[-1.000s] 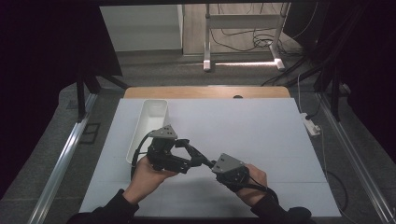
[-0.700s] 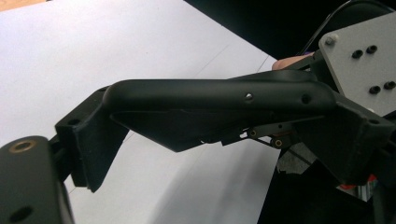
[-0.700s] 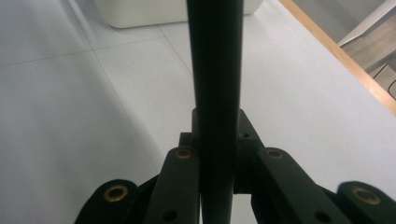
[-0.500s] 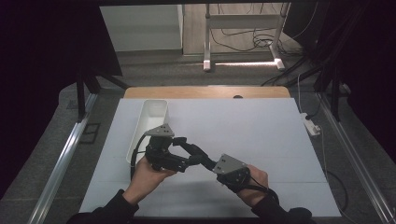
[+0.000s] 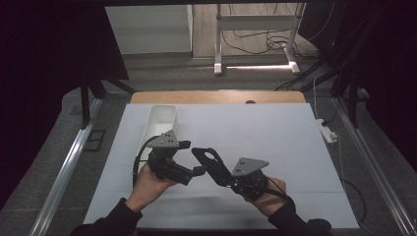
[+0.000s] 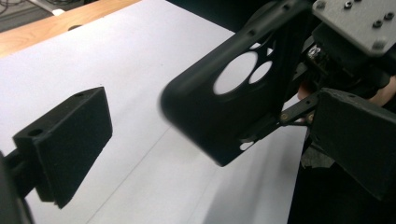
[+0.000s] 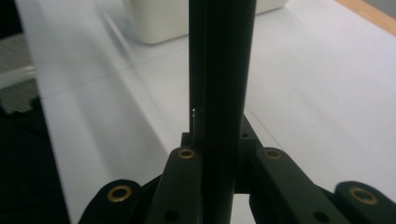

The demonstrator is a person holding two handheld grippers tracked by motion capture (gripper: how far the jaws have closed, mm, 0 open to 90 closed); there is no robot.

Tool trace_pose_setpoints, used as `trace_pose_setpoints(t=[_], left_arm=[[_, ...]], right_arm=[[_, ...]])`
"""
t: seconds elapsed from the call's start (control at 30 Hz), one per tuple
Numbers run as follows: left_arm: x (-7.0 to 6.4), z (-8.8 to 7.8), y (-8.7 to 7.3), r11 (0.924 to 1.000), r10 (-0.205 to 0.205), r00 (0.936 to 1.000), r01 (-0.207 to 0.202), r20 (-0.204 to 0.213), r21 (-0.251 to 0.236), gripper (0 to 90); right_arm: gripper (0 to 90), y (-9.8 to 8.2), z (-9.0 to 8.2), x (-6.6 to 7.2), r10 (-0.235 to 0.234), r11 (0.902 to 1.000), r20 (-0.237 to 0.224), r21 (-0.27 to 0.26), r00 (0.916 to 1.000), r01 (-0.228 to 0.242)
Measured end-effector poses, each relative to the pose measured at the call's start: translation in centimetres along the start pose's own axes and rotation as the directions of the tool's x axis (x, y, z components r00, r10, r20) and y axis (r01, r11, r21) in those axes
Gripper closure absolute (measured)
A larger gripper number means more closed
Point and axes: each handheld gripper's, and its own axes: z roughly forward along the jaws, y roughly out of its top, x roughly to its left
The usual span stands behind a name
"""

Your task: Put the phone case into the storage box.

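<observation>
Gripping a black phone case (image 5: 209, 160) in the right claw (image 5: 220, 173), clamped narrow on one end of the shell and held up off the white surface (image 5: 275, 132), near its front middle. Seen edge-on from the right gripper view as a thin dark slab (image 7: 222, 70) rising between the pads. Standing wide at the left claw (image 5: 192, 157), jaws just now opening, with the case's camera-hole end (image 6: 205, 121) between the pads but pressed by neither; well apart from one pad, close to the other, touching or not hard to tell. Sitting well off to the far left, a white bin (image 5: 160, 120).

Probably light and thin-walled, somewhat bendy, likely to flex or twist if squeezed hard across the open middle. Smooth enough to slip on a shallow pinch. Best taken across a flat face near a solid edge or corner, away from the cut-outs, with pads fully on. Worth keeping one firm grip until the other is sure.
</observation>
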Motion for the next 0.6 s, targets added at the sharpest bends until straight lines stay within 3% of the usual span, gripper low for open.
trace_pose_setpoints(t=[0.07, 0.27, 0.4, 0.5, 0.6], left_arm=[[0.2, -0.3, -0.1, 0.9996, 0.027, 0.9996, -0.027, -0.002, -0.004, 0.0], [1.2, -0.8, -0.5, 0.9989, 0.046, 0.9989, -0.046, 0.007, -0.005, 0.0], [1.7, -1.0, -0.8, 0.9988, 0.045, 0.9979, -0.044, 0.046, -0.021, 0.0], [1.9, -1.1, -0.9, 0.9989, 0.042, 0.9980, -0.041, 0.048, -0.024, 0.0], [2.1, -1.2, -1.0, 0.9989, 0.040, 0.9976, -0.038, 0.057, -0.028, 0.0]], right_arm=[[84.7, 0.0, -0.2, -0.3, 0.010, 0.9999, -0.025, -0.008, 0.9996, -0.010], [84.8, -0.3, -0.7, -1.0, 0.075, 0.9958, -0.119, -0.043, 0.9900, -0.081], [84.8, -0.5, -1.0, -1.3, 0.083, 0.9940, -0.146, -0.060, 0.9859, -0.092], [84.8, -0.6, -1.0, -1.3, 0.084, 0.9934, -0.165, -0.064, 0.9828, -0.095], [84.8, -0.8, -1.0, -1.4, 0.089, 0.9923, -0.215, -0.066, 0.9726, -0.105]])
